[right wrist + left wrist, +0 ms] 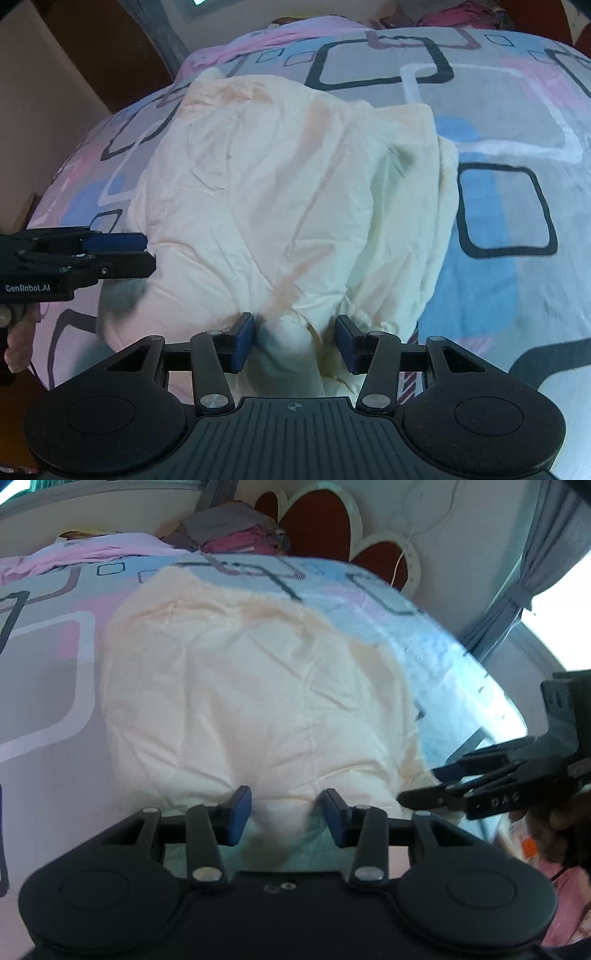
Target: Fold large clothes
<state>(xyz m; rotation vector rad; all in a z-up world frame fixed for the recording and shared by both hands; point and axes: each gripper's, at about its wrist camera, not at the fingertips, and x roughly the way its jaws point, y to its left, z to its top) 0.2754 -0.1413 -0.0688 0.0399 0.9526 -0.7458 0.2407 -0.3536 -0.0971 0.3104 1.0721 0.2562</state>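
A large cream garment (pixel 258 683) lies spread and creased on the patterned bed cover (pixel 48 683). In the left wrist view, my left gripper (pixel 287 814) is shut on a bunched fold of its near edge, and the fabric fills the space between the blue pads (pixel 240 812). My right gripper (pixel 417 786) comes in from the right at the same edge. In the right wrist view, the garment (pixel 277 184) runs away from me and my right gripper (pixel 295 341) is shut on a gathered lump of it. The left gripper (pixel 147 254) shows at the left, at the cloth's side.
The bed cover (pixel 498 110) carries pink, blue and grey squares. A pile of folded clothes (pixel 236 531) sits at the bed's far end under a red flower-shaped headboard (pixel 314 520). Pink cloth (pixel 92 546) lies far left. A grey curtain (pixel 546 554) hangs right. A person's hand (pixel 18 343) holds the left gripper.
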